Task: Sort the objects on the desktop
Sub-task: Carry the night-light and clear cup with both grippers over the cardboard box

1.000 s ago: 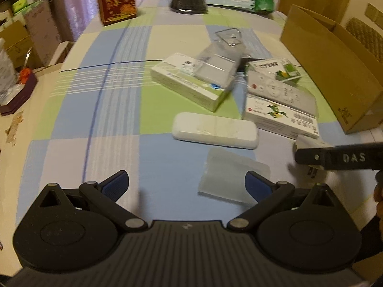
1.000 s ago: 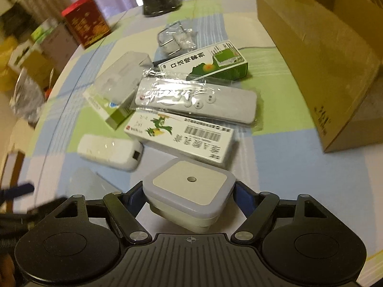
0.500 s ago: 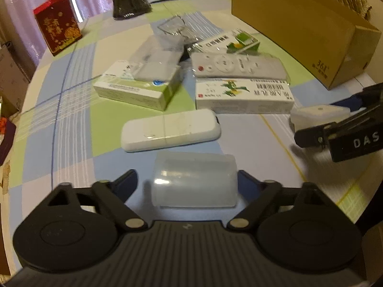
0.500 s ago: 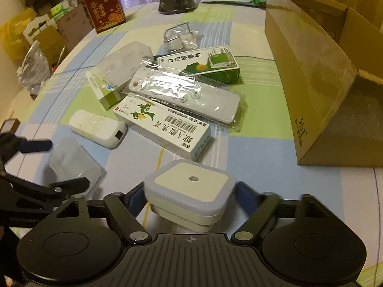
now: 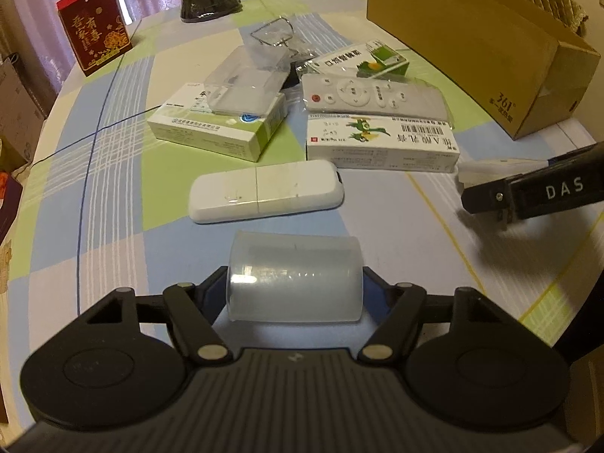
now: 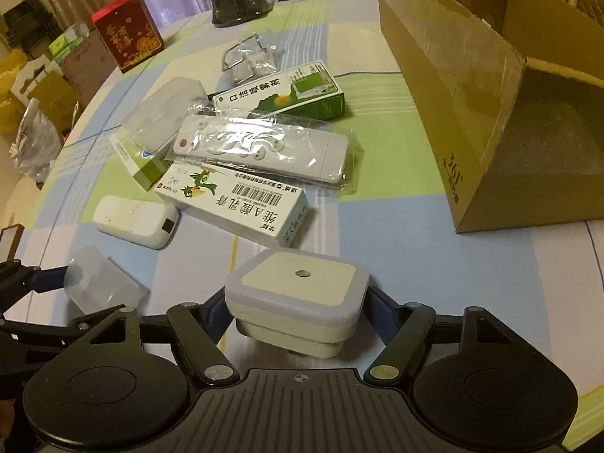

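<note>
Two loads at once: the left hand-held gripper point(image 5: 294, 283) clamps a frosted plastic cap point(image 5: 294, 277) lying between its fingers on the tabletop point(image 5: 113, 226), the right hand-held gripper point(image 6: 296, 311) grasps a square night light point(image 6: 296, 296). The slick cap could squirt free; the cardboard box point(image 6: 472, 87) waits ahead-right.

Frosted translucent plastic cap point(image 5: 294, 277), smooth. Remote point(image 6: 260, 147) in glossy crinkly plastic wrap. Matt brown cardboard box point(image 6: 472, 87). Checked cloth on counter point(image 5: 113, 196). Med boxes point(image 5: 381, 141): printed card, slight sheen.
</note>
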`<move>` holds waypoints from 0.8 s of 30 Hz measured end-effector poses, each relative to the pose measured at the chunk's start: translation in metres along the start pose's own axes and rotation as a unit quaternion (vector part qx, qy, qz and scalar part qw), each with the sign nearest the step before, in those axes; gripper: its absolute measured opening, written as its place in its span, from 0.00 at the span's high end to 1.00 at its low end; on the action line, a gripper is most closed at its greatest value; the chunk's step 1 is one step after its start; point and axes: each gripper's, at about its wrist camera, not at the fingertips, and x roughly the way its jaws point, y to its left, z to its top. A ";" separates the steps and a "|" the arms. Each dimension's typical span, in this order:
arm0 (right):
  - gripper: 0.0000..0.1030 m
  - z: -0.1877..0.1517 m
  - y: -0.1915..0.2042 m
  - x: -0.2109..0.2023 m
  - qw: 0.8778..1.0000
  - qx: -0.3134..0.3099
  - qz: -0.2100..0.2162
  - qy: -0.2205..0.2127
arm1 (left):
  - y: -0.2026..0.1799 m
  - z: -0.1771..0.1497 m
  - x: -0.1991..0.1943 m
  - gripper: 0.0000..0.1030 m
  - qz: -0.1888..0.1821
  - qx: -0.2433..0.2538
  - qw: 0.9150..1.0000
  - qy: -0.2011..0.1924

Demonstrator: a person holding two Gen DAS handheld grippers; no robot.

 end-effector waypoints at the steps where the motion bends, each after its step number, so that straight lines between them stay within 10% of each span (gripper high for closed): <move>1: 0.30 0.000 0.001 -0.002 1.000 -0.006 -0.002 -0.005 | 0.000 0.001 -0.002 0.34 0.001 0.000 1.000 -0.003; 24: 0.30 0.052 -0.018 -0.122 0.981 -0.038 -0.023 -0.189 | -0.034 0.089 -0.073 0.34 -0.004 0.040 0.993 -0.110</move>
